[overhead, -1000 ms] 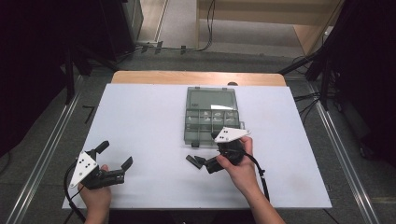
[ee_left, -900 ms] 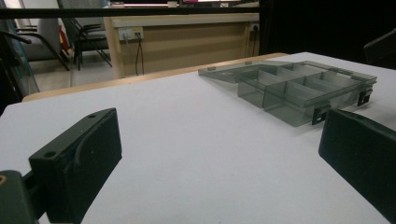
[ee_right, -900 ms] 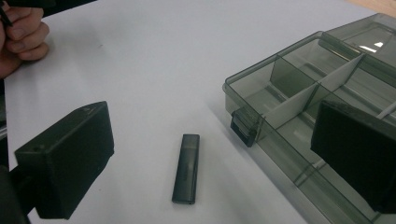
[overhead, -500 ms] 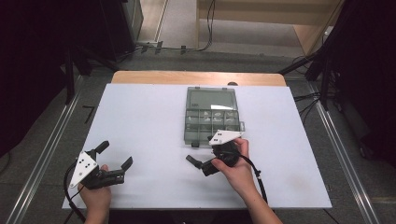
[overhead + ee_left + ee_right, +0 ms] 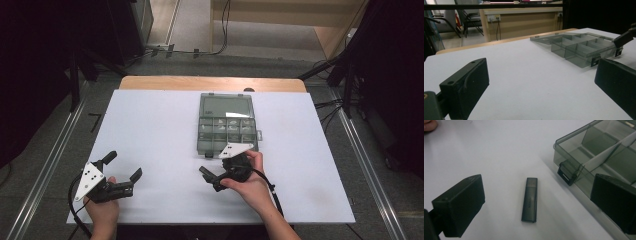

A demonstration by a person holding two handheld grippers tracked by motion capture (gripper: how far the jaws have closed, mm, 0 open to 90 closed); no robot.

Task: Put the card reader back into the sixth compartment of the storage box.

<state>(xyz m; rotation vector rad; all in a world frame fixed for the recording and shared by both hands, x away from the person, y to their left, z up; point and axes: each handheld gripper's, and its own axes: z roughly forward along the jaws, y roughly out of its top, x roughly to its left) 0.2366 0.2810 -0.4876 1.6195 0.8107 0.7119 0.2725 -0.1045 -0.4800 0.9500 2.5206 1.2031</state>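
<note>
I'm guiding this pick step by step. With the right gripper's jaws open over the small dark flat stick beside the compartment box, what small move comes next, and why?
Probably lower the right gripper straight down, then close. Its jaws stand open on either side of the small dark flat stick, which lies flat on the white table, untouched, just clear of the smoky transparent plastic compartment box. The right-hand jaw sits close to the box wall, so descend carefully.

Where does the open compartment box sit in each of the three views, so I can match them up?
High view: the compartment box lies at the table's centre, far of the right hand-held gripper.
Left gripper view: upper right, lid laid flat behind it.
Right gripper view: upper right corner, partly behind the right-side jaw.
Shared landmark: the box's black front latch, also seen in the left gripper view.
</note>
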